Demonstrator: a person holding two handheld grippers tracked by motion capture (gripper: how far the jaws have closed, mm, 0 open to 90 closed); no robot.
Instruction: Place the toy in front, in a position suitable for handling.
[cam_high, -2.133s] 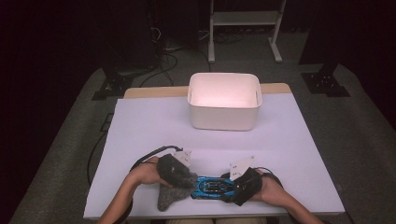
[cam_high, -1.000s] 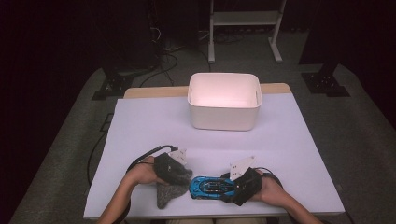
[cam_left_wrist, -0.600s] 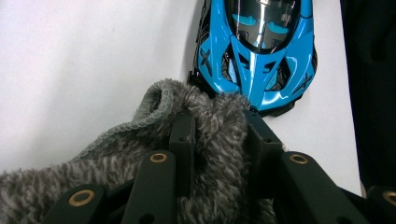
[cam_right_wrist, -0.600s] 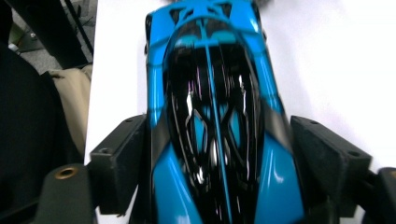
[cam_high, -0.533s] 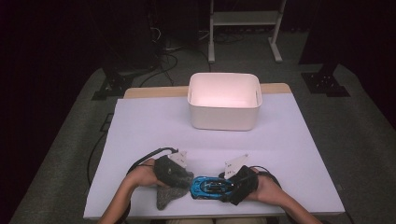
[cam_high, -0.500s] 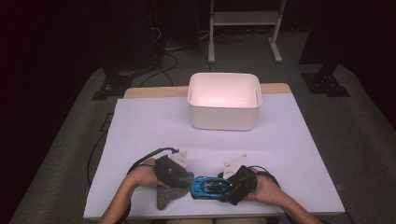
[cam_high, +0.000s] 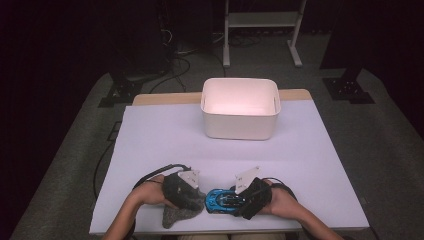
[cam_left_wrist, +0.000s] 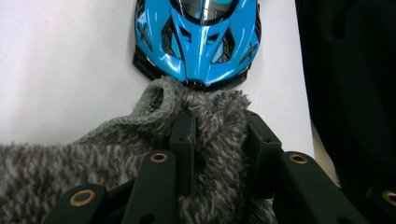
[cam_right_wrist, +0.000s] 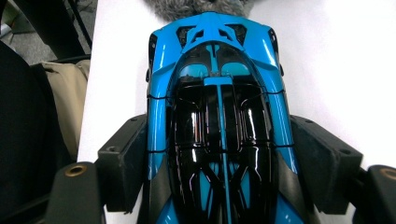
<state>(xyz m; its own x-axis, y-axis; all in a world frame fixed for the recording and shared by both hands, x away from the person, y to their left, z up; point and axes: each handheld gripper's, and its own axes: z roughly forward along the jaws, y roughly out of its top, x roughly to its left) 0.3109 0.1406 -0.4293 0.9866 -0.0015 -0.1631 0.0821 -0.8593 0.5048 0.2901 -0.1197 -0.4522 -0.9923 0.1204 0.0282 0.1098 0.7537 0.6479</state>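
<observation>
A white bin is standing at the far middle of the table, blocking a straight path along the centre line towards the far edge. Open surface is lying to the left and right of the bin and across the whole middle band between it and the near edge. At the near edge, the left gripper and right gripper are sitting close together, with a blue toy car and a grey knitted cloth occupying the gap between them; the cloth is touching the car's nose. The right gripper's jaws, which have just been closing, are bracketing the car's sides.
</observation>
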